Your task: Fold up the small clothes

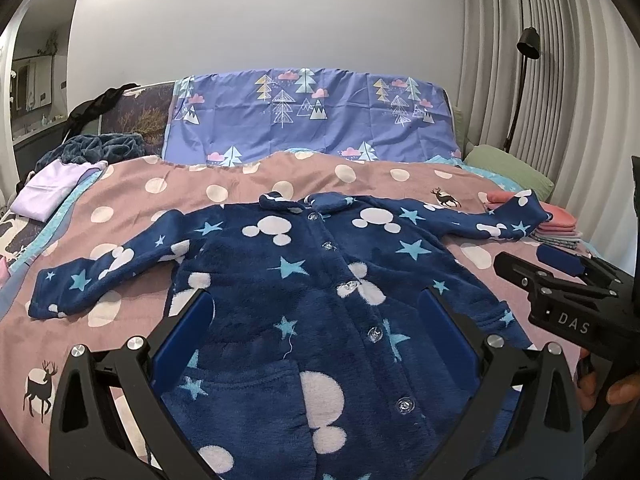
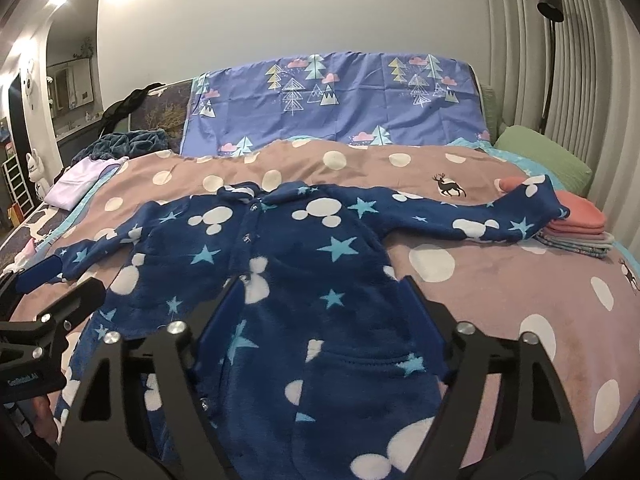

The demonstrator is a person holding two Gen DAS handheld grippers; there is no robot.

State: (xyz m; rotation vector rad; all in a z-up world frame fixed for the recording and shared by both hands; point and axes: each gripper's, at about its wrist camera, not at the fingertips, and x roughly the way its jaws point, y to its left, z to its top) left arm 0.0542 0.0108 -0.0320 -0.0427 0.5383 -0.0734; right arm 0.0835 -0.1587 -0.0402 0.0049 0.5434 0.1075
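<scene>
A small navy fleece jacket with white mouse heads, blue stars and a buttoned front lies flat, face up, on the bed, both sleeves spread out sideways. It also shows in the right wrist view. My left gripper is open and empty, hovering over the jacket's lower front. My right gripper is open and empty over the jacket's right half. The right gripper shows at the right edge of the left wrist view, and the left gripper at the left edge of the right wrist view.
The bed has a pink dotted cover. A stack of folded pink clothes lies under the right sleeve end. A folded lilac garment and a dark blanket lie at the far left. A green pillow and a floor lamp stand at the right.
</scene>
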